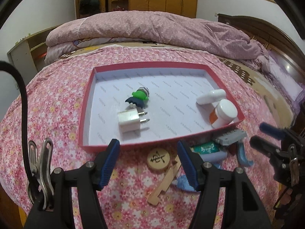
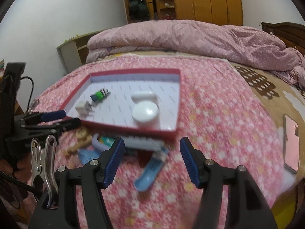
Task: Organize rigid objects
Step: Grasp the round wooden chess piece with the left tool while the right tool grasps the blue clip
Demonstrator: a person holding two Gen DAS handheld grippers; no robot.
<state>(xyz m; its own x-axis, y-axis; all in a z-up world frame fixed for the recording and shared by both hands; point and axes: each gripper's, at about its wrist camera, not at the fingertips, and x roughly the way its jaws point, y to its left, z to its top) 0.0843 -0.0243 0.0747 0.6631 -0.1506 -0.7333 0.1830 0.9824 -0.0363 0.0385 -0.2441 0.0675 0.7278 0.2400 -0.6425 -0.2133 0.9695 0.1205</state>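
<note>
Both jaws stood open and empty over the loose pile outside the red box.

Red box (image 1: pixel 86 103) lay on the floral bedspread (image 1: pixel 57 114), already holding a pill bottle (image 1: pixel 223 114), charger plug (image 1: pixel 129 121) and green figurine (image 1: pixel 139 97). Left gripper (image 1: pixel 148 162) framed the wooden chess disc (image 1: pixel 158 159) at 6 o'clock of the box; squaring over it before closing seemed wise. Right gripper (image 2: pixel 150 160) hovered above the blue shoehorn (image 2: pixel 150 169).

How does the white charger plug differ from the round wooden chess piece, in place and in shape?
The white charger plug lies inside the red box; the round wooden chess piece lies outside it, on the floral bedspread. The plug is blocky with two metal prongs; the chess piece is a flat disc with a black character. Neither is held.
</note>
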